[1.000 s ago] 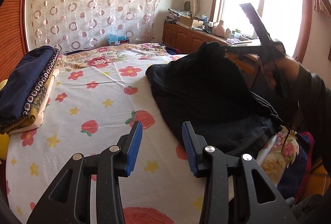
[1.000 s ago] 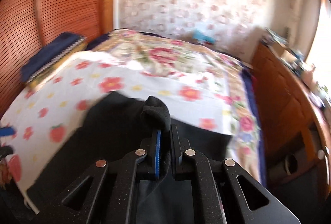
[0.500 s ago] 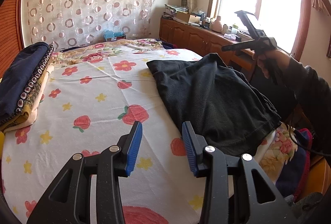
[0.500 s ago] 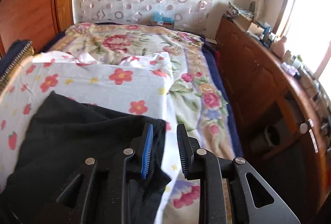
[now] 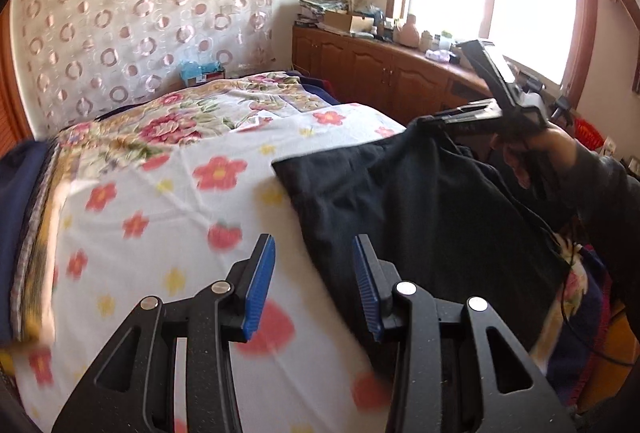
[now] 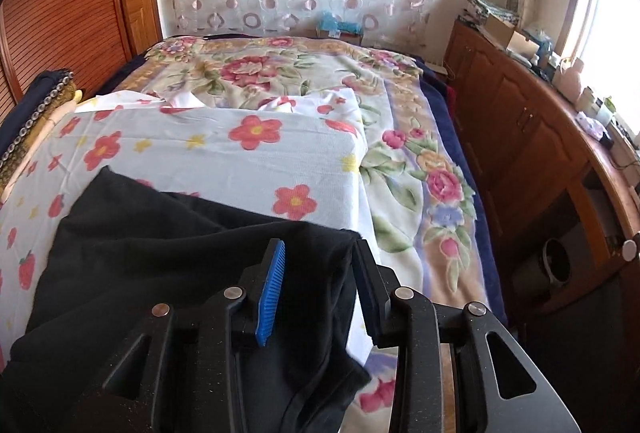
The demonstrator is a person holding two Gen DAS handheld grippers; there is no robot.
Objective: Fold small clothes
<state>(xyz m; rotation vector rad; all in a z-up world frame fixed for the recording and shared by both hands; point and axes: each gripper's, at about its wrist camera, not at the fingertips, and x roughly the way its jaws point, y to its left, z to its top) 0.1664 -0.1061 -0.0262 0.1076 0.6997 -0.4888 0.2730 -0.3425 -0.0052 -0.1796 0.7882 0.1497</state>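
A black garment (image 5: 420, 217) lay spread on the flowered sheet (image 5: 168, 217) of the bed, at centre right of the left view. The left claw (image 5: 314, 287) hung above the sheet near the garment's left edge, its blue pads apart with nothing between them. The right claw (image 6: 320, 291), in a hand (image 5: 532, 153) at upper right of that view, was opening; the garment's corner sat between its pads, not pinched. A stack of folded clothes (image 6: 28, 113) rested at the far left.
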